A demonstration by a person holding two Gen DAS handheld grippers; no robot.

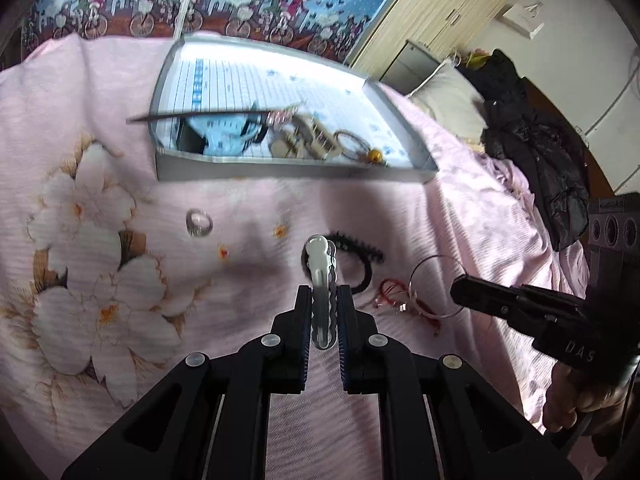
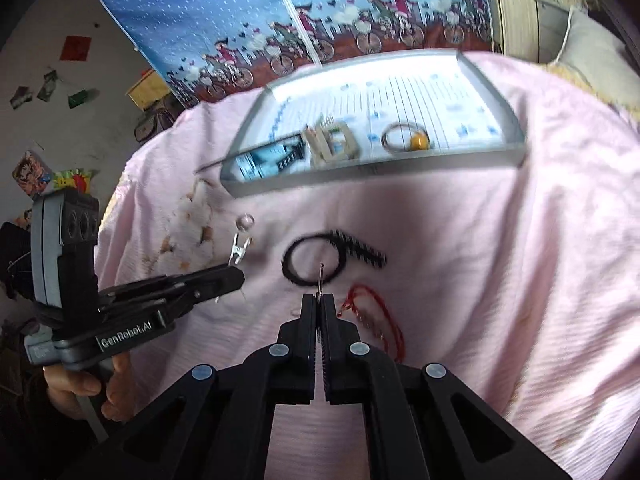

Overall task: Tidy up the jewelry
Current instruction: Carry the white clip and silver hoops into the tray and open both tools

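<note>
**Silver clip and thin hoop held above the pink bedspread**

Silver metal is seen between the closed-in fingers of the left gripper (image 1: 324, 300): a toothed hair clip (image 1: 320, 276) is pinched by its lower half, its rounded end pointing forward. In the right wrist view, the right gripper (image 2: 319, 305) is pressed almost fully together on a thin wire hoop (image 1: 438, 286), seen edge-on as a fine metal line rising from the tips. Both tools are held in the person's hands, one hand (image 2: 86, 386) being visible under the left handle.

Just beyond the fingertips, a black hair tie with a beaded strip (image 2: 320, 258) is laid flat on the pink floral bedspread (image 2: 500, 240). A red string bracelet (image 2: 376, 316) lies just beside it, to the right. Farther left, a clear ring (image 1: 199, 223) rests apart on the cloth.

Beyond these, a grey shallow tray (image 1: 280, 170) lined with printed paper is set on the bedspread. Pale wooden-looking pieces (image 2: 332, 144), a ring with an orange bead (image 2: 406, 140) and a blue and black item are held in it. A blue curtain with cyclists (image 1: 240, 4) hangs behind.
</note>
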